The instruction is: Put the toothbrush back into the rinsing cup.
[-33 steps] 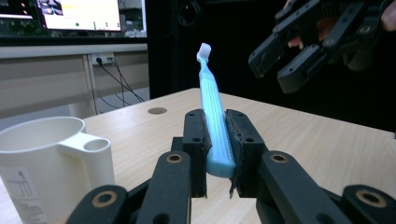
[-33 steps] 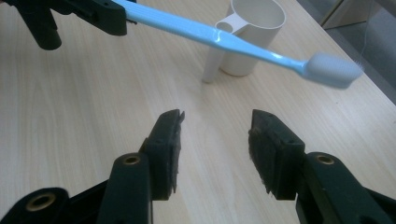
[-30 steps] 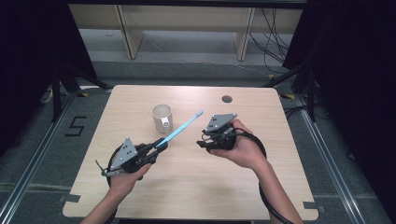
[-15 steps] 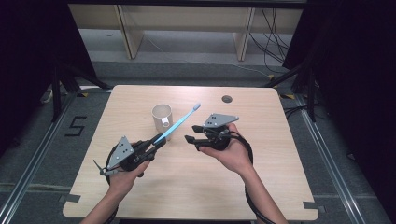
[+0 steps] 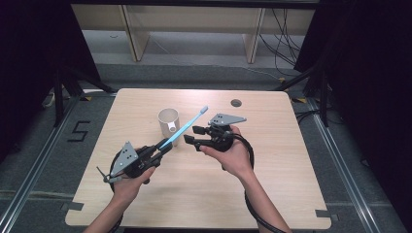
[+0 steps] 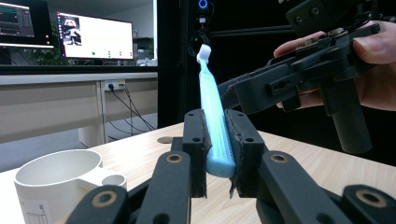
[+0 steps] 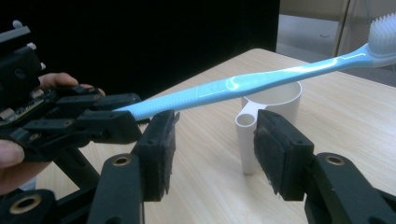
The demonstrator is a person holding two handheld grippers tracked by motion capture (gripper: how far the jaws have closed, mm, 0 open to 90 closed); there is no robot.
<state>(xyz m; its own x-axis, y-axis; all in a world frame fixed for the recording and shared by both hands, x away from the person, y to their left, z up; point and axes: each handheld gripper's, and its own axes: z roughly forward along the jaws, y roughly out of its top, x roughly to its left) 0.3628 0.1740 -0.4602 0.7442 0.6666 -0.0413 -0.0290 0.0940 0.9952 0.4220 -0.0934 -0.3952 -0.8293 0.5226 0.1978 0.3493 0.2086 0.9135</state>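
A: What lay beyond the right gripper (image 7: 212, 156)?
B: Its black padded jaws stood apart. A light-blue plastic toothbrush (image 7: 243, 84) crossed above them, its handle end clamped in the other black gripper (image 7: 119, 119).
A: Behind it?
B: A white cylindrical cup (image 7: 273, 112) stood on the wooden table (image 7: 355, 121).

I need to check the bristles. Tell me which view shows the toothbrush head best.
The right gripper view: the toothbrush runs across it, white bristle head large at upper right, partly cropped. The left gripper view shows the left gripper clamping the handle end, head small and end-on. In the high view the head is tiny, past the cup.
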